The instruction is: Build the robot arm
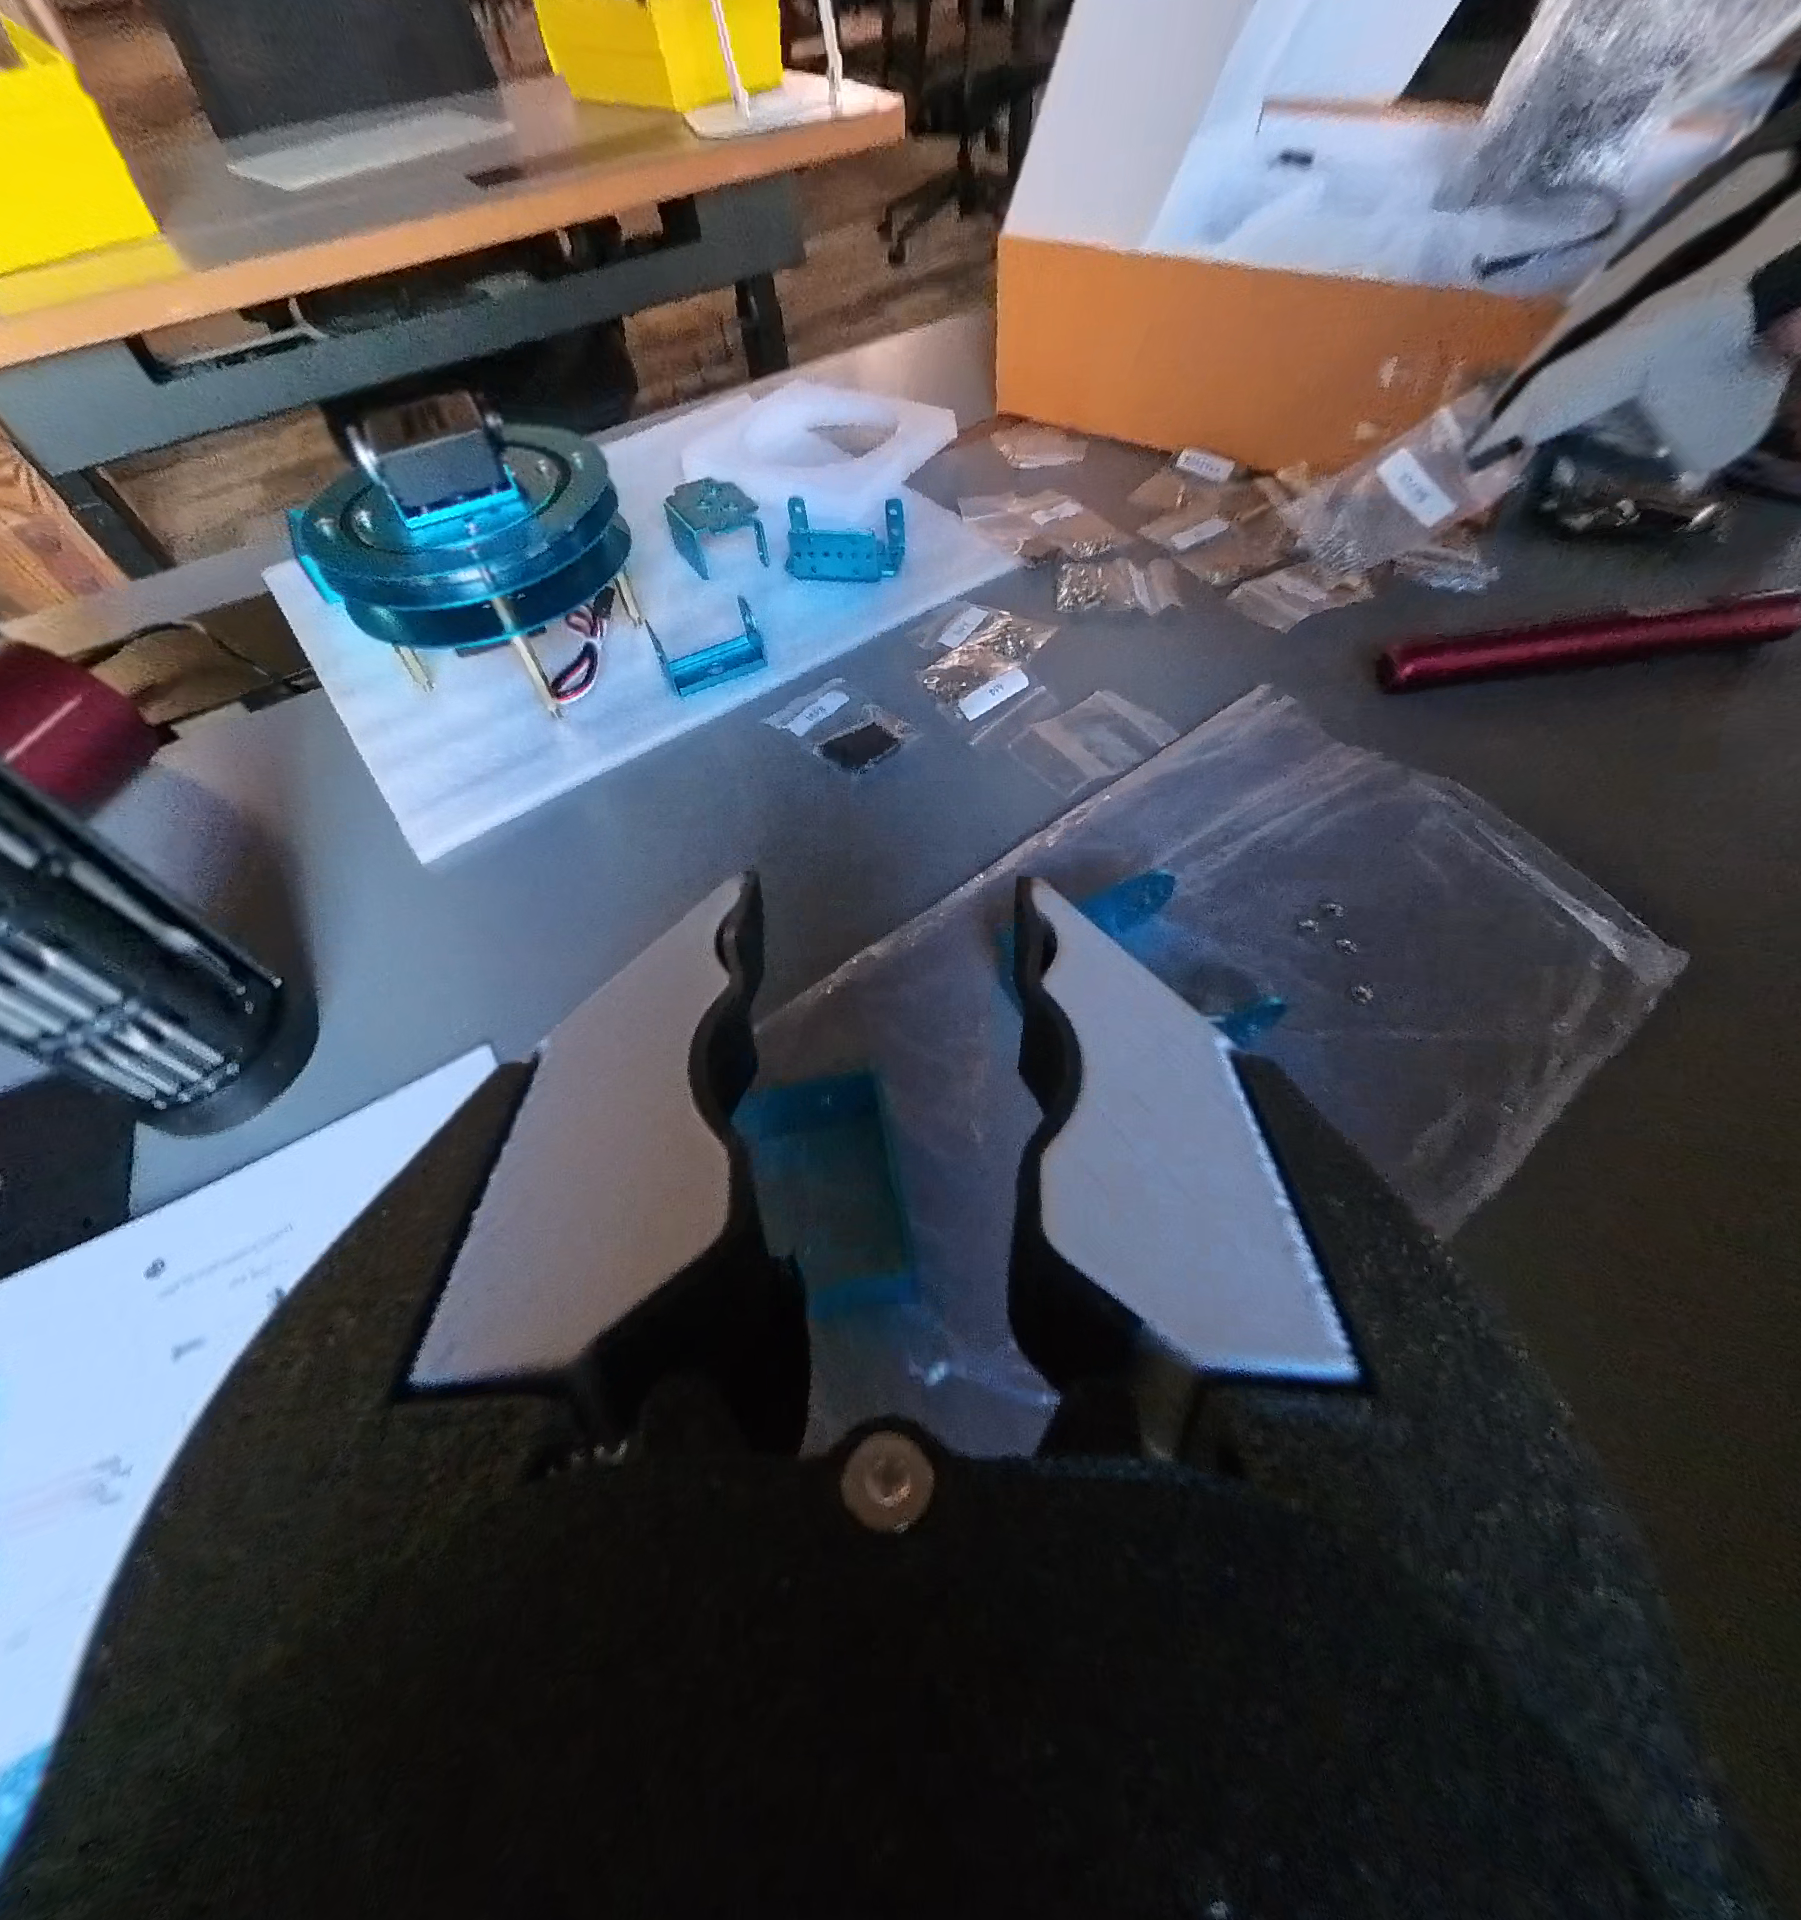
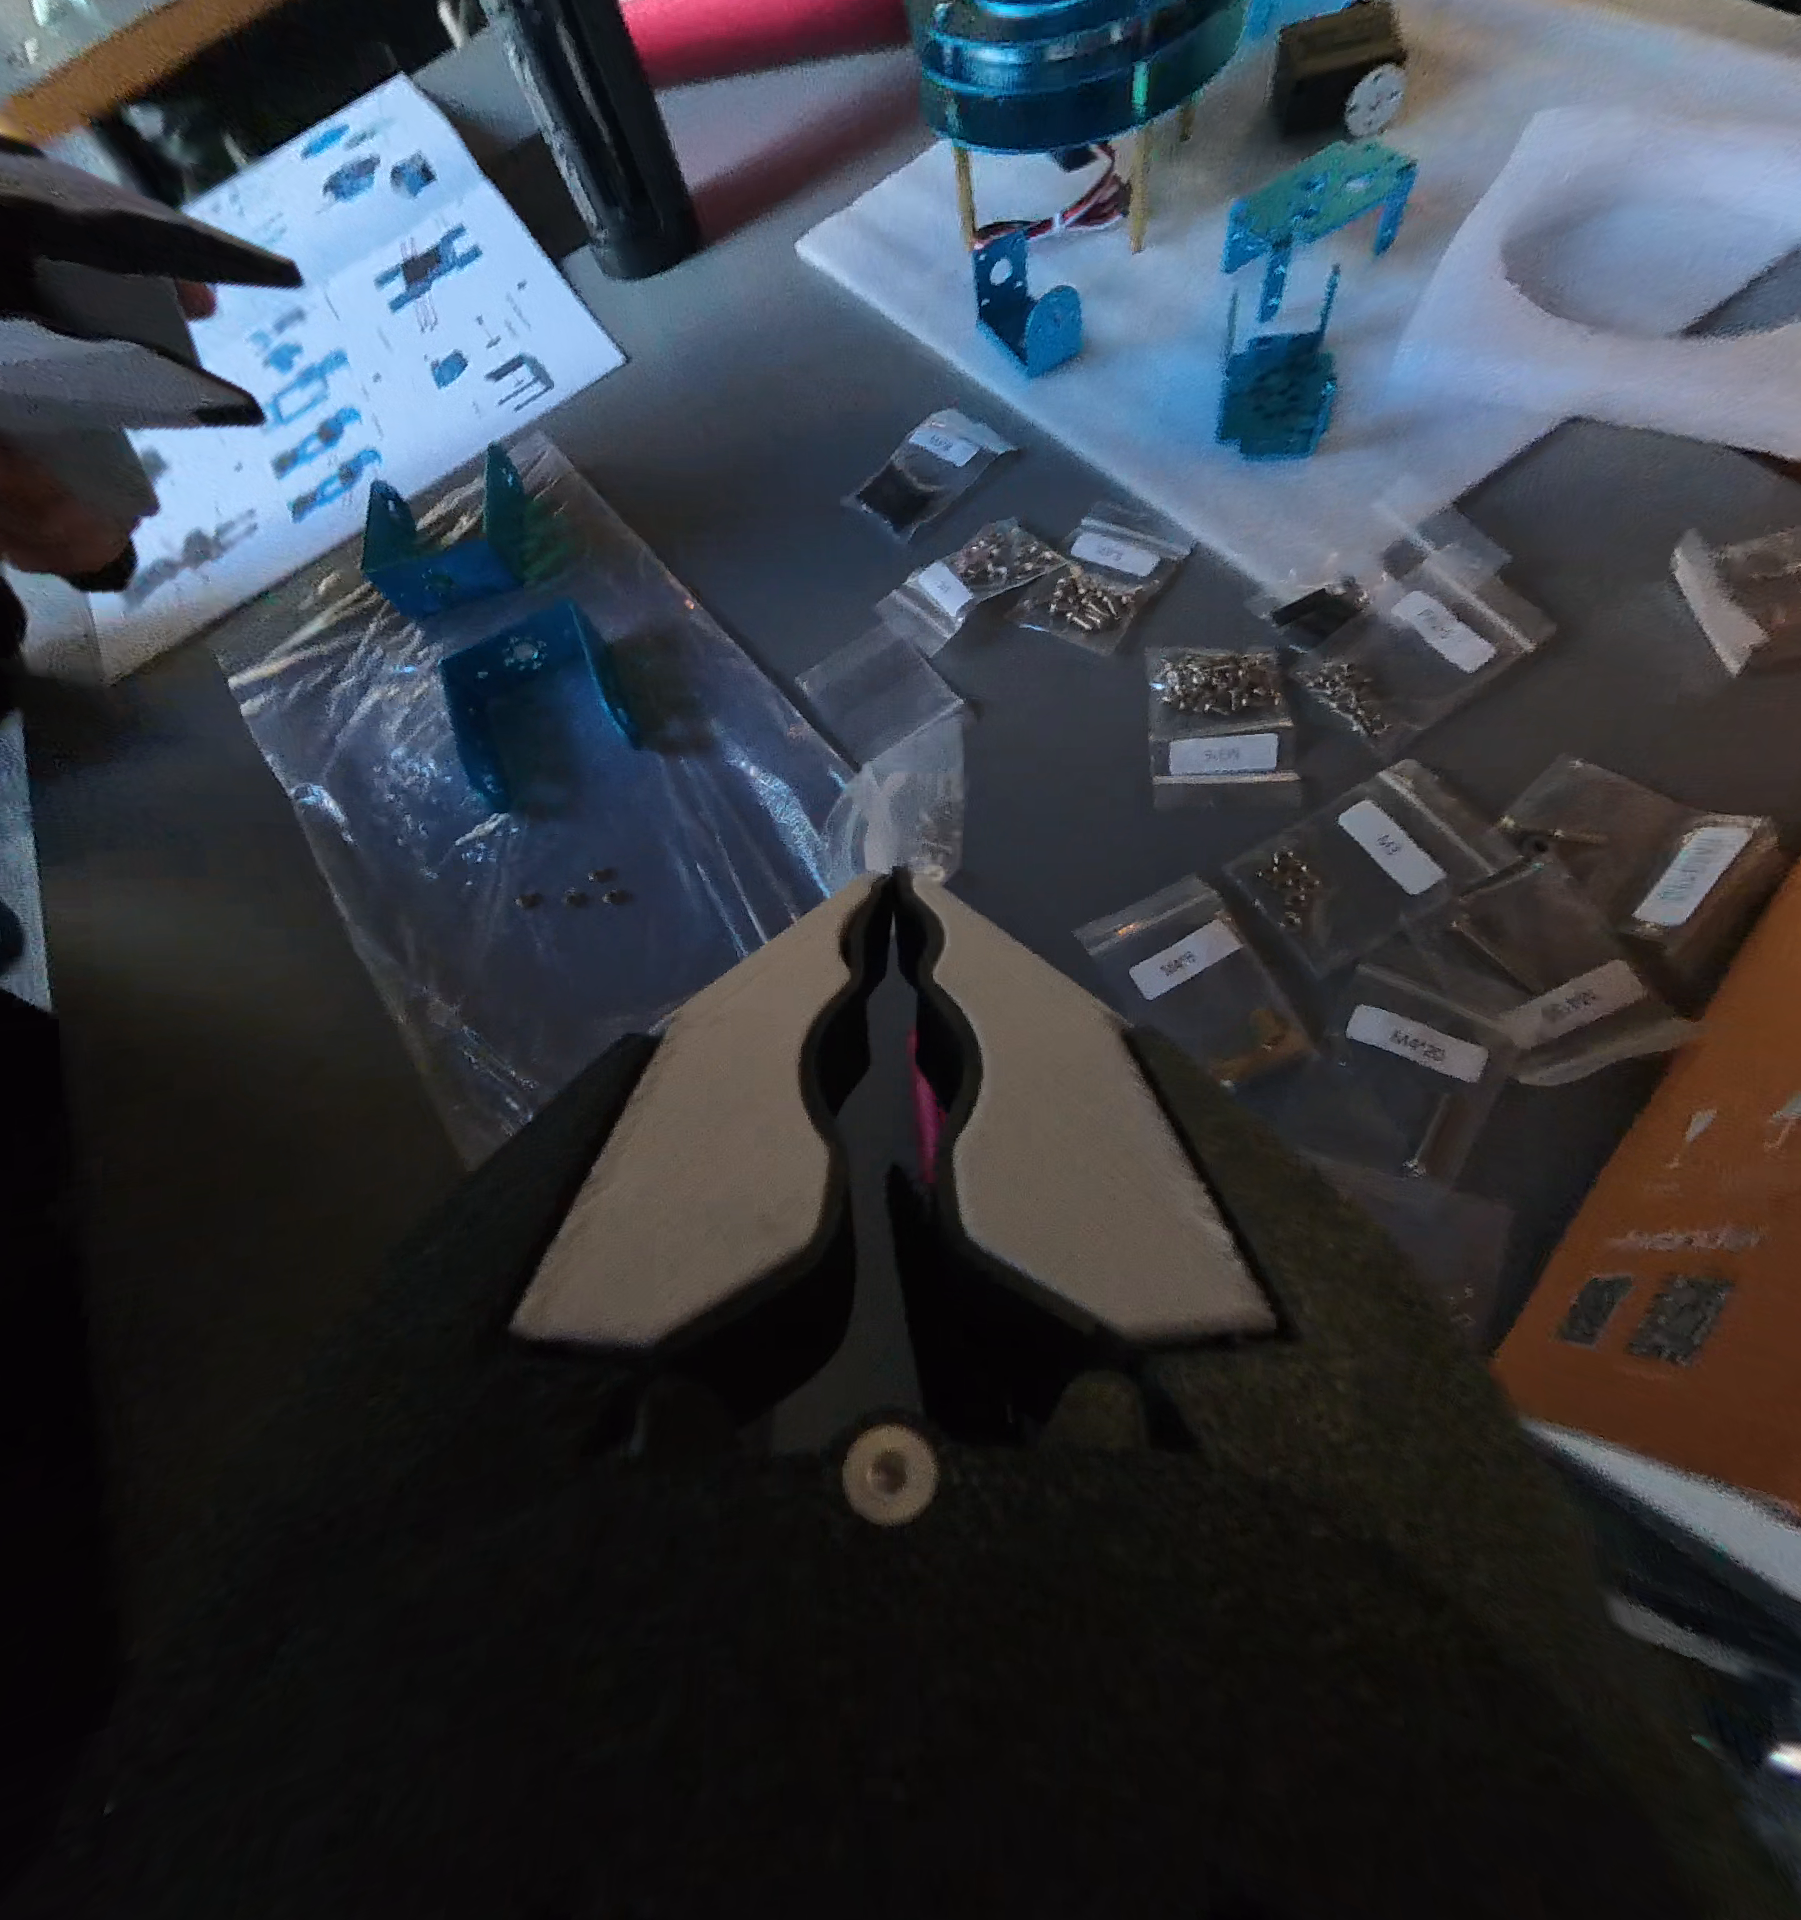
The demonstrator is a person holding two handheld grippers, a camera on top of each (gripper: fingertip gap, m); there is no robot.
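Observation:
My left gripper (image 1: 888,904) is open and hovers over a large clear plastic bag (image 1: 1343,862) on the dark table. A blue U-shaped metal bracket (image 1: 823,1174) lies on the bag and shows between the fingers. A second blue bracket (image 1: 1135,904) is partly hidden behind the right finger. Several small nuts (image 1: 1332,935) lie on the bag. My right gripper (image 2: 894,883) is shut on a small clear plastic bag (image 2: 901,800) and holds it above the table. The right wrist view shows the left gripper (image 2: 278,348), both brackets (image 2: 532,696) and the nuts (image 2: 574,894).
Several small bags of screws (image 2: 1223,707) lie across the table. A white foam sheet (image 1: 480,748) carries a blue round base (image 1: 460,551) and more blue brackets. An orange box (image 2: 1706,1195) stands on the right. An instruction sheet (image 2: 408,291), a black tool holder (image 1: 96,977) and a red handle (image 1: 1592,634) lie nearby. Spacing between my two grippers at the tips: around 25 cm.

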